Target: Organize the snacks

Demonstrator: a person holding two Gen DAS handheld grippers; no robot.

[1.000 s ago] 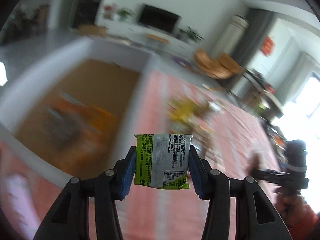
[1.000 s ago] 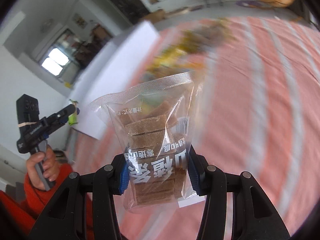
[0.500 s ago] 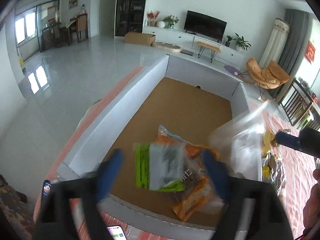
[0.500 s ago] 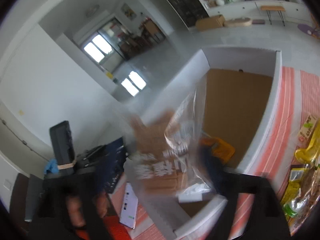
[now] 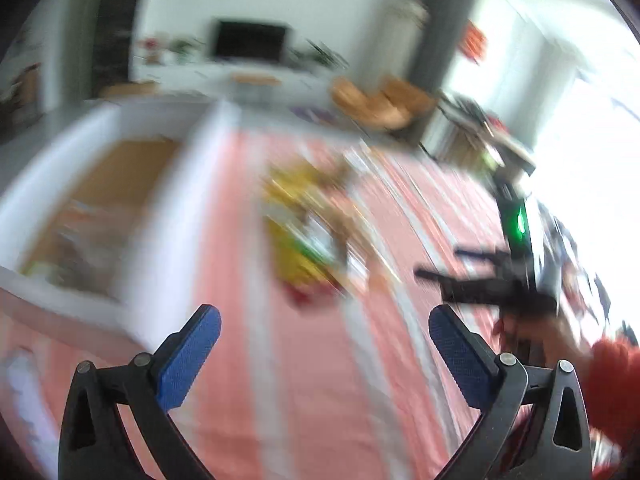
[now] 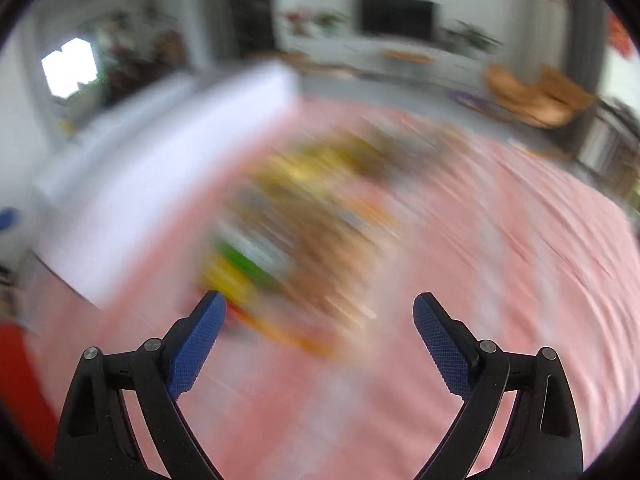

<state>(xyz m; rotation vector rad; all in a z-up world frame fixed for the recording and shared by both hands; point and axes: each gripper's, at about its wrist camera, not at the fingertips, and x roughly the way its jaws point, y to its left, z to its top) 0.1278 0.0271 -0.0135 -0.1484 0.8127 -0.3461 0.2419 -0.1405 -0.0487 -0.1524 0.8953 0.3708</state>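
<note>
Both views are motion-blurred. My left gripper (image 5: 324,314) hangs over the pink striped cloth (image 5: 304,380); its jaws are opening and nothing is between the blue pads. My right gripper (image 6: 320,298) stands open and empty just short of the snack pile (image 6: 304,224), a heap of yellow, green and brown packets. In the left wrist view that snack pile (image 5: 308,224) lies ahead, with the right gripper (image 5: 480,284) to its right. The white box (image 5: 176,216) with a brown floor sits at the left, and blurred packets (image 5: 76,248) lie inside it.
A hand (image 5: 532,332) with a red sleeve (image 5: 616,376) holds the right gripper. The white box wall (image 6: 160,184) runs along the left of the right wrist view. Beyond the table are a TV, a white cabinet and an orange chair (image 5: 376,104).
Both grippers let go of their packets over the box: the green-and-white one from the left, the clear bag of brown biscuits from the right. Both then swung back toward the pile with jaws wide.
</note>
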